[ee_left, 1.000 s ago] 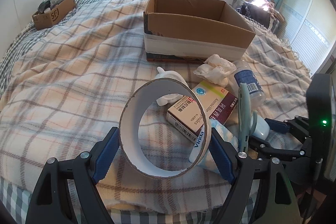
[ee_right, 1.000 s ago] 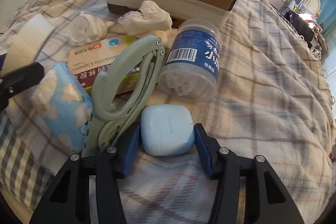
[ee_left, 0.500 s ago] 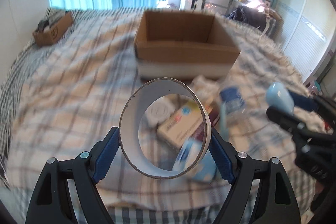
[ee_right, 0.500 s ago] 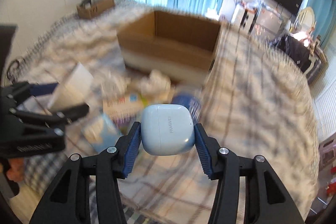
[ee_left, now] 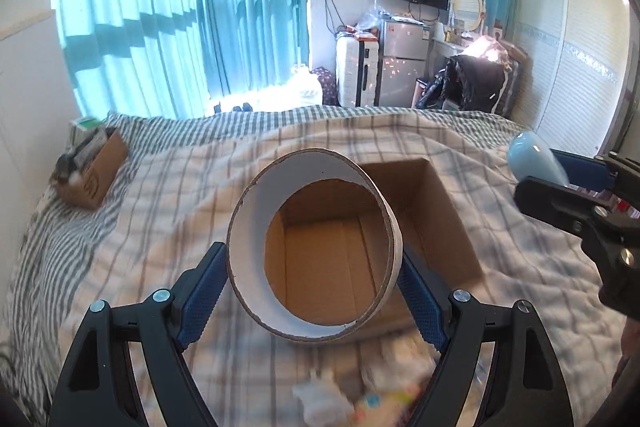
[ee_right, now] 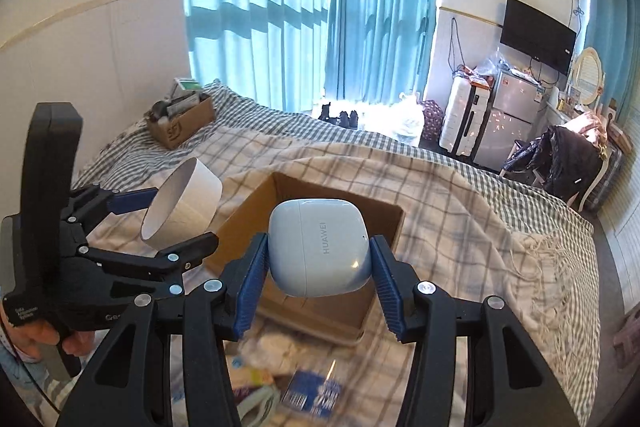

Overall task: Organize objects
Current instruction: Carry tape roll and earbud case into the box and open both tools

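Note:
My left gripper [ee_left: 314, 277] is shut on a white cardboard tape ring [ee_left: 256, 227] and holds it in the air over the near end of the open cardboard box [ee_left: 448, 227]. The ring also shows in the right wrist view [ee_right: 182, 205]. My right gripper [ee_right: 318, 269] is shut on a pale blue earbud case [ee_right: 318, 251] and holds it above the same box [ee_right: 248, 223]. The case also shows at the right edge of the left wrist view [ee_left: 532, 157]. The box looks empty inside.
The box sits on a plaid blanket [ee_left: 168, 195] on a bed. Several loose items lie blurred below the grippers: tissues [ee_left: 320, 399], a medicine carton, a blue-labelled jar [ee_right: 316, 393]. A small brown box [ee_right: 180, 125] stands at the far left.
Both grippers have lifted from the blanket and moved forward to above the cardboard box, carrying the tape ring and the earbud case. The loose items have dropped to the bottom of both views.

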A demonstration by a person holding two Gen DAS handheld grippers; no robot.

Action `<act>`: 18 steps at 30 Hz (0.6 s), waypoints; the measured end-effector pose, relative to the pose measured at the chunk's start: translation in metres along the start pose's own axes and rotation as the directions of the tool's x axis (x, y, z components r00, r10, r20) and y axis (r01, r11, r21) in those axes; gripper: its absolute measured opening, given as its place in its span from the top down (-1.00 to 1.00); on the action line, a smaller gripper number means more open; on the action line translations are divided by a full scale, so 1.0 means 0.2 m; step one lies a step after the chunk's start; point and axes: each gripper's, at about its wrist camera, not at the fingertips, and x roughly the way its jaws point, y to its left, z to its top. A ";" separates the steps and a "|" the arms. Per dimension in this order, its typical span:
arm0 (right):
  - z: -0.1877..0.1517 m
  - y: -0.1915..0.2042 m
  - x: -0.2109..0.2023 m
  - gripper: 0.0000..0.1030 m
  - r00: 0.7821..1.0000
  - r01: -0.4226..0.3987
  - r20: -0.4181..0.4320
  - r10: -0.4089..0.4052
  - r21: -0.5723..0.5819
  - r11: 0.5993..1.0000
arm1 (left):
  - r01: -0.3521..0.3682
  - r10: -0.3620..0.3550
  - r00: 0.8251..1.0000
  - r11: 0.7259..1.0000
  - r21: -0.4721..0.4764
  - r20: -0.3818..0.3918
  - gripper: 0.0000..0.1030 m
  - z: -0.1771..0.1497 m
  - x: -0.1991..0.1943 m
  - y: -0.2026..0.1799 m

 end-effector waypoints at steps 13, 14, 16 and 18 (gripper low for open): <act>-0.09 -0.18 0.67 0.03 0.990 0.020 -0.143 -0.012 0.057 0.998 | -0.003 0.011 0.995 0.997 0.079 -0.103 -0.66 -0.08 0.55 -0.06; -0.11 -0.18 0.69 0.03 0.989 0.015 -0.150 -0.007 0.055 0.998 | -0.001 0.010 0.994 0.996 0.085 -0.105 -0.66 -0.09 0.57 -0.07; -0.13 -0.17 0.72 0.02 0.986 0.019 -0.166 -0.010 0.053 0.998 | -0.001 0.012 0.994 0.995 0.095 -0.112 -0.67 -0.11 0.59 -0.08; -0.16 -0.19 0.73 0.01 0.986 0.045 -0.163 -0.035 0.059 0.997 | -0.012 0.025 0.990 0.995 0.095 -0.139 -0.75 -0.13 0.61 -0.09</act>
